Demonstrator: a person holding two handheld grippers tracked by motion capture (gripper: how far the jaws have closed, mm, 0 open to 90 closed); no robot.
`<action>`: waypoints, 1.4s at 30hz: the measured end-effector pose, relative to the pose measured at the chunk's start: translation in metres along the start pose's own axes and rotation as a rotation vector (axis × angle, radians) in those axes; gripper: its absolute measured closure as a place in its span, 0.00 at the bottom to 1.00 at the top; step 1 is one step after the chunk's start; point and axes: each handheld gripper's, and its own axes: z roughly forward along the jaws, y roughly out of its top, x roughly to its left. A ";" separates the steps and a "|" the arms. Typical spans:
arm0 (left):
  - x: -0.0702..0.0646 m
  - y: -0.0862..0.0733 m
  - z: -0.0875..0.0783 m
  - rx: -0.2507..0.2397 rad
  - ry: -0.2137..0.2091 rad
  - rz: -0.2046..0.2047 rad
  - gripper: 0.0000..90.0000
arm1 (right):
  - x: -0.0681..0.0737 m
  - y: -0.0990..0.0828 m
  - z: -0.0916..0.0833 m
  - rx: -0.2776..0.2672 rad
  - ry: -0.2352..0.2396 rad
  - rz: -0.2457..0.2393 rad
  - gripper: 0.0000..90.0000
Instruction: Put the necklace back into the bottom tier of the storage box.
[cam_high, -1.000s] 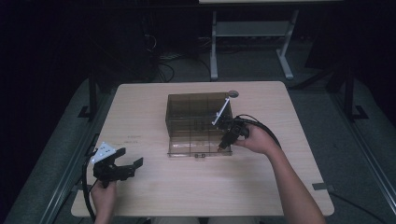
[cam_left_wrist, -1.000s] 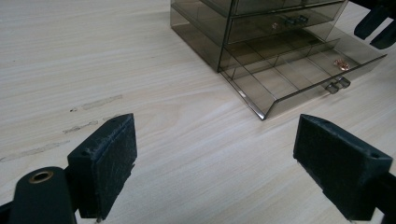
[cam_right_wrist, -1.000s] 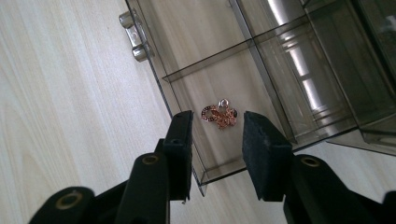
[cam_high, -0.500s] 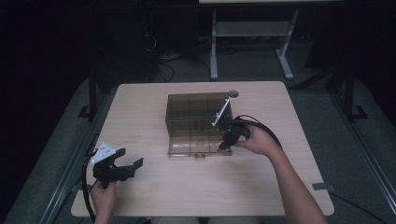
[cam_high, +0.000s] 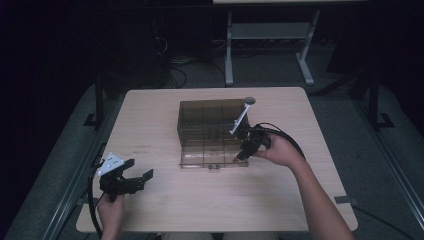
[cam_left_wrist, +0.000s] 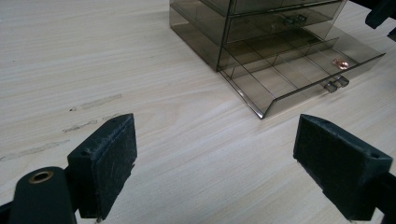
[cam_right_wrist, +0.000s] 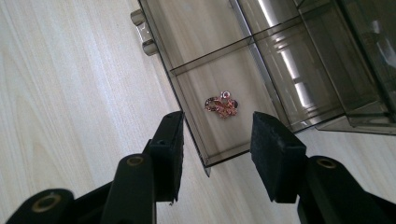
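A smoky clear drawer cabinet (cam_high: 205, 117) stands mid-table with its bottom drawer (cam_high: 212, 156) pulled out. A small copper-coloured trinket (cam_right_wrist: 222, 106) lies loose in the drawer's end compartment (cam_left_wrist: 340, 64). My right gripper (cam_right_wrist: 217, 135) hovers just over that drawer corner (cam_high: 240, 156). Its jaws have just been opening and hold nothing; the drawer's wall and the trinket lie below the gap, untouched. My left gripper (cam_high: 141, 170) rests near the table's front left, wide open (cam_left_wrist: 215, 163) and empty, pointing toward the cabinet.
The drawer's handle (cam_right_wrist: 144, 31) sticks out from its front wall (cam_left_wrist: 337, 83). A small round grey thing (cam_high: 249, 100) lies behind the cabinet's right corner. Bare wood (cam_high: 220, 200) stretches in front of the drawer. The table edge (cam_high: 80, 220) runs close to the left hand.
The right hand has edged slightly toward the table's front at the drawer's corner. The left gripper has stayed put.
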 end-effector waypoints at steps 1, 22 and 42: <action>0.000 0.000 0.000 -0.001 0.000 0.001 0.14 | 0.000 0.000 0.000 -0.002 0.000 0.000 0.59; 0.000 0.000 -0.001 -0.001 0.001 0.000 0.14 | 0.007 -0.013 -0.011 -0.014 -0.016 -0.008 0.55; -0.002 0.000 0.000 -0.002 0.002 0.002 0.14 | 0.015 -0.038 -0.023 -0.032 -0.029 -0.009 0.52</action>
